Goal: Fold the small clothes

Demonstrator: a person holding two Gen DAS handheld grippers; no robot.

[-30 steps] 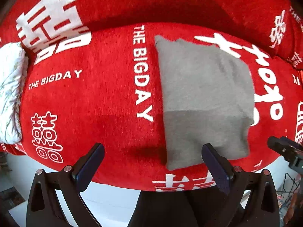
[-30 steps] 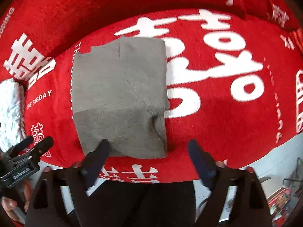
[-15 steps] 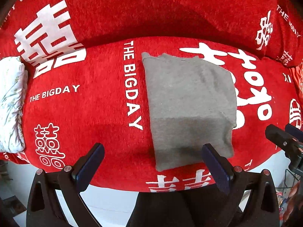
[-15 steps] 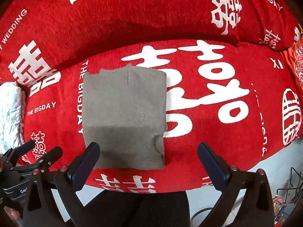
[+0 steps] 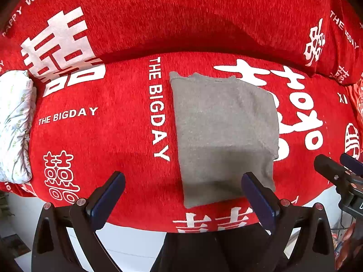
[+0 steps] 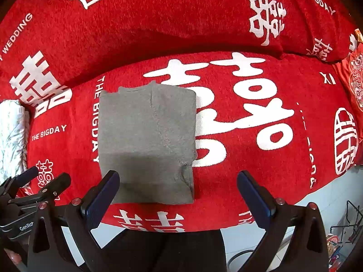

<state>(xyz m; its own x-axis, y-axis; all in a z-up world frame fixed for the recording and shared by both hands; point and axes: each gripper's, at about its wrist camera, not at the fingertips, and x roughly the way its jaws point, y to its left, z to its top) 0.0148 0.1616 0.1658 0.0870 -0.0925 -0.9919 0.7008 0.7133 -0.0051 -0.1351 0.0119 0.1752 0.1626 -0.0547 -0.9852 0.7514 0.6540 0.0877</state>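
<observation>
A grey knitted garment [image 5: 224, 133] lies folded into a neat rectangle on a red sofa cover [image 5: 102, 136]; the right wrist view shows the garment [image 6: 147, 145] left of centre. My left gripper [image 5: 182, 181] hovers above its near left corner, jaws wide apart, nothing between them. My right gripper [image 6: 179, 179] hangs over the garment's near right edge, also open and empty. Each view catches the other gripper at its side: the right gripper [image 5: 338, 172] and the left gripper [image 6: 36, 185].
The red cover [image 6: 261, 113] carries white characters and "THE BIGDAY" lettering and runs up a back cushion. A white patterned pillow [image 5: 15, 127] sits at the left end. A pale floor [image 5: 127, 240] and dark trousers show below the seat's front edge.
Both grippers have risen away from the garment, so more of the sofa shows. The right jaws have widened. The garment lies still.
</observation>
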